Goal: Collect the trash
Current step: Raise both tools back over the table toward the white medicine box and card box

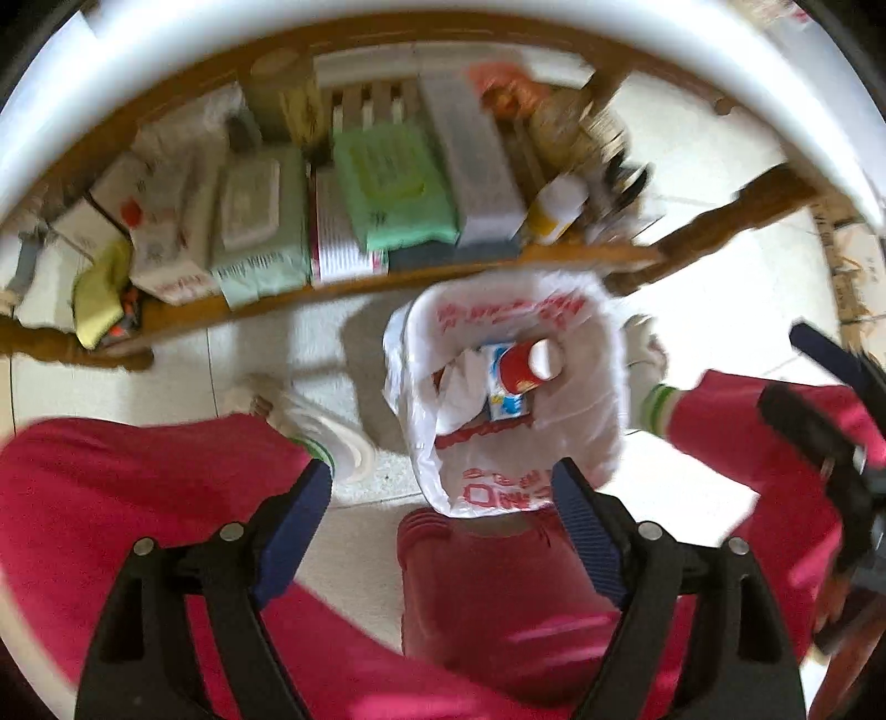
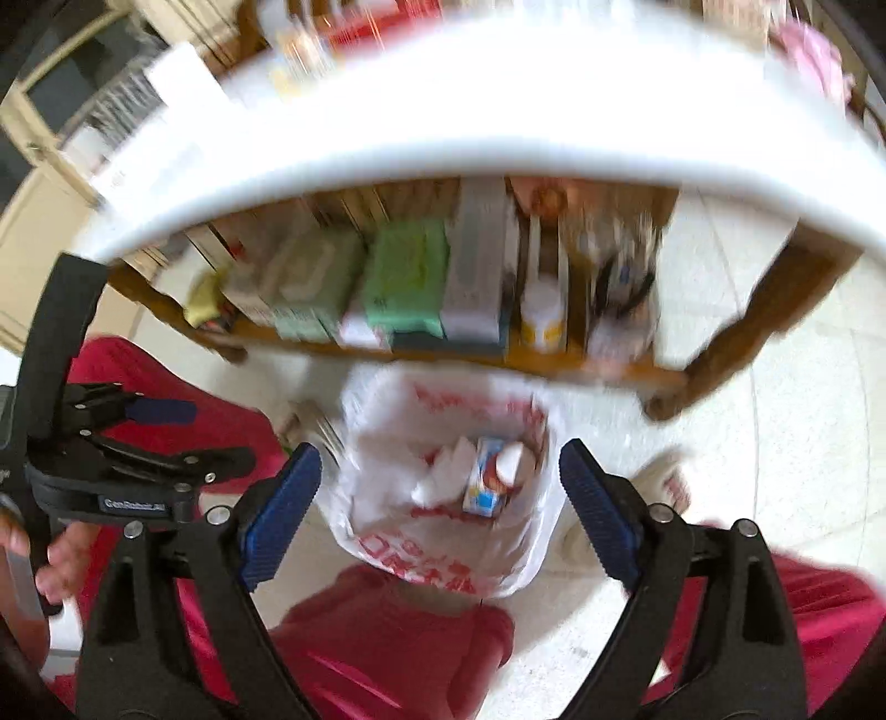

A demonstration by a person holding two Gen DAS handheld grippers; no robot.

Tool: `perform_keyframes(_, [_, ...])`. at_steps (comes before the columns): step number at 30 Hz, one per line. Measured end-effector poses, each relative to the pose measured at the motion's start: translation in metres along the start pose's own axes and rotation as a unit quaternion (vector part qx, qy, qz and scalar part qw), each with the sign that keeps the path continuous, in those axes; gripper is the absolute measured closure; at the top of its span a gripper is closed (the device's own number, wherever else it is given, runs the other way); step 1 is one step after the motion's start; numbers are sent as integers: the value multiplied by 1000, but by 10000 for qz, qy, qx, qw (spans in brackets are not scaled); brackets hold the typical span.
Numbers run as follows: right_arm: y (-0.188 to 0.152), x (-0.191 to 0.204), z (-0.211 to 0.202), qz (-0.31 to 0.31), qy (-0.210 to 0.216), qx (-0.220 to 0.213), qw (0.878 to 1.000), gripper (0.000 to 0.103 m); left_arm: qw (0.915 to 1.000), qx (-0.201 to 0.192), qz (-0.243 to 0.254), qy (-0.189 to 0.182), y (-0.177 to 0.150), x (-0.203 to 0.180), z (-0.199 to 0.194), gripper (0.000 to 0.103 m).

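White table edge (image 1: 443,50) arcs across frame top, wooden shelf (image 1: 387,277) packed with boxes below it. Bin with printed white bag (image 1: 515,487) sits centre frame; red cup (image 1: 526,368) and blue carton (image 1: 506,401) inside. Left gripper (image 1: 443,498) and right gripper (image 2: 440,498) both spread wide, nothing held.

A wooden shelf (image 1: 387,277) runs low under a white tabletop edge (image 1: 443,33). On the shelf lies a bright green wipes pack (image 1: 393,188), a paler green pack (image 1: 255,221) just left of it, a long grey-white box (image 1: 470,166) just right. Further right on the shelf stands a white and yellow bottle (image 1: 554,210); at its far left end, a yellow cloth (image 1: 102,293). Pale floor tiles (image 1: 720,310) spread beneath the shelf
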State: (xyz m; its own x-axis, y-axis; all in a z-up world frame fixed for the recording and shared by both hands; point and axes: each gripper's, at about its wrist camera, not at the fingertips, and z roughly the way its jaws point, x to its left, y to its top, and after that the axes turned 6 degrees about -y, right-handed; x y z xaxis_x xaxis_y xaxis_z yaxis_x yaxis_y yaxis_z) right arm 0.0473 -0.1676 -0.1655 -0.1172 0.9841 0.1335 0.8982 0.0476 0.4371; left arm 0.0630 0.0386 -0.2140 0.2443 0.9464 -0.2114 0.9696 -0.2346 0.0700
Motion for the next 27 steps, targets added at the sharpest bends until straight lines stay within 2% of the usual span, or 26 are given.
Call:
perform_keyframes(3, [31,-1,-54,-293,-108,-611,9976,11,9995,-284,-40,-148,12,4,-56,18])
perform_keyframes(8, [92,-4,-137,-905,-342,-1601,9823,7,9930,-1028,-576,22,60,22,-161,15])
perform_keyframes(14, [175,-8,-200,-1503,-248,-2210,9633,7,9813,-1488,-1217,6,123,30,-250,8])
perform_keyframes(17, [210,-13,-210,-1698,-166,-2316,9577,7,9778,-1438,-1510,-202,150,28,-269,8])
perform_keyframes(20, [245,-17,-208,-1917,-35,-2254,9552,7,9714,-1395,-1874,-422,177,26,-272,8])
perform_keyframes(22, [266,-18,-200,-2050,10,-2177,9542,7,9673,-1358,-2109,-368,194,25,-267,8])
perform_keyframes(27, [309,-24,-169,-2225,264,-1866,9565,7,9655,-1014,-2367,-392,236,24,-235,8])
